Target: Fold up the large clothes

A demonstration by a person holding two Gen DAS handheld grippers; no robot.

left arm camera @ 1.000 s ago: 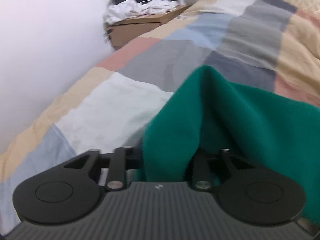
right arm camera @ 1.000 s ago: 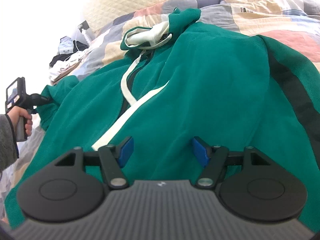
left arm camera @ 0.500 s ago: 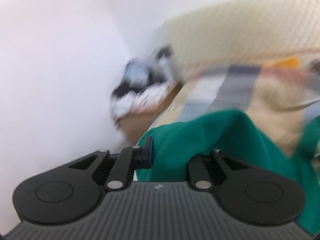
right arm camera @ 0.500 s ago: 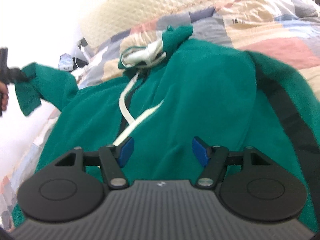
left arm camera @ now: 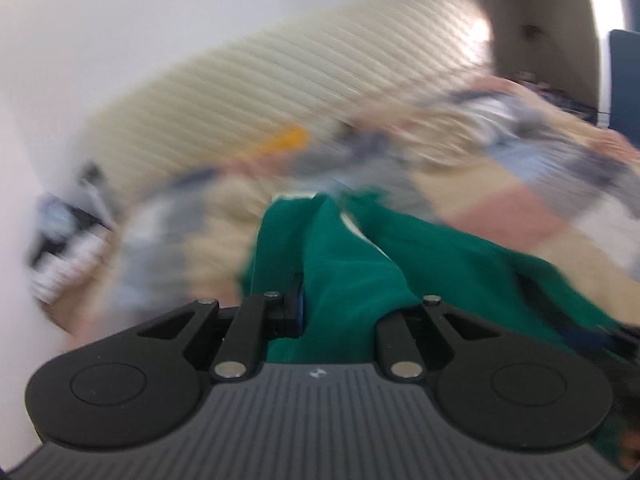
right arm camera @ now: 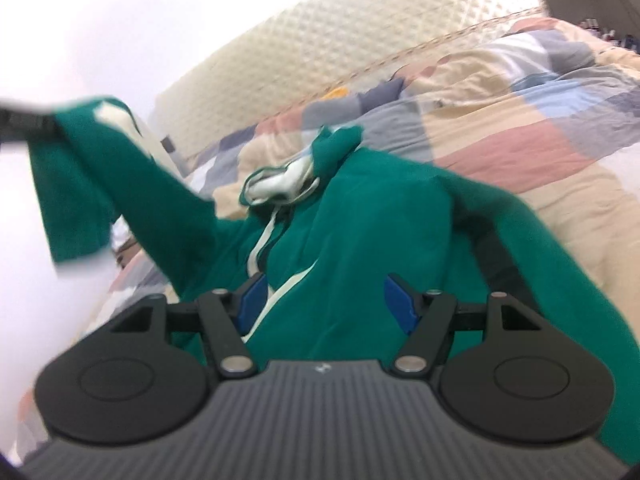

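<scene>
Left gripper [left arm camera: 340,312] jaws pinching green hoodie [right arm camera: 360,232] sleeve, lifted above bed [right arm camera: 520,128]

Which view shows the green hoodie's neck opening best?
The right wrist view: the green hoodie lies across the quilt with its white-lined neck opening fairly sharp. The left wrist view is motion-blurred and shows mostly bunched green fabric close to the camera.

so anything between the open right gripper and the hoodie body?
Nothing visible. The right gripper hangs open over the green hoodie, only cloth and its white drawstring ahead. The left gripper holds the sleeve off to the side.
</scene>
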